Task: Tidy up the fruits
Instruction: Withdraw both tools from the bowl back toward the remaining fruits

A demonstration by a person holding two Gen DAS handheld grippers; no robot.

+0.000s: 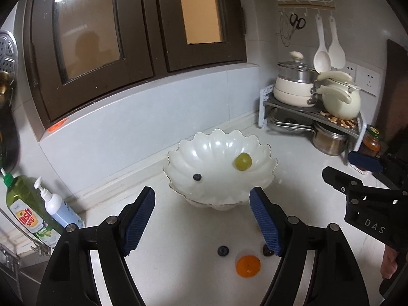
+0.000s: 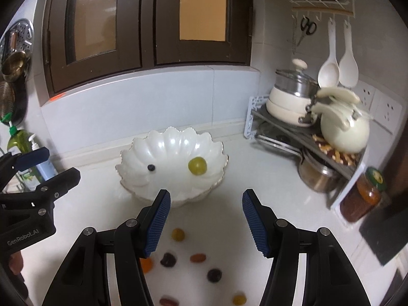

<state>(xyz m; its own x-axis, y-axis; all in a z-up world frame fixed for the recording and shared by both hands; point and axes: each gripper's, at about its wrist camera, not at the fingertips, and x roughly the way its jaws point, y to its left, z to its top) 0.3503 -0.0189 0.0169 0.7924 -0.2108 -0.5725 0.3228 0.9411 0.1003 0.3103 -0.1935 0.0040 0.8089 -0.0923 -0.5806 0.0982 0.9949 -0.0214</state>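
Both jaws stand open and empty: left gripper [image 1: 202, 219], right gripper [image 2: 205, 220]. Bowl [image 1: 265, 150] holds a grape [image 1: 243, 161] and a blueberry [image 1: 197, 177]. Remaining fruit lies on the counter [image 2: 267, 168]. Next: descend on one piece, probably the orange [image 1: 248, 266].

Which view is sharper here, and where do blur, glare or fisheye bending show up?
Left wrist view: sharper; the grape and blueberry in the bowl are crisp, and the window frame bows from the fisheye. Right wrist view: motion blur smears the kettle, the pots and the loose fruit on the counter; glare spots sit on the bowl's far wall.
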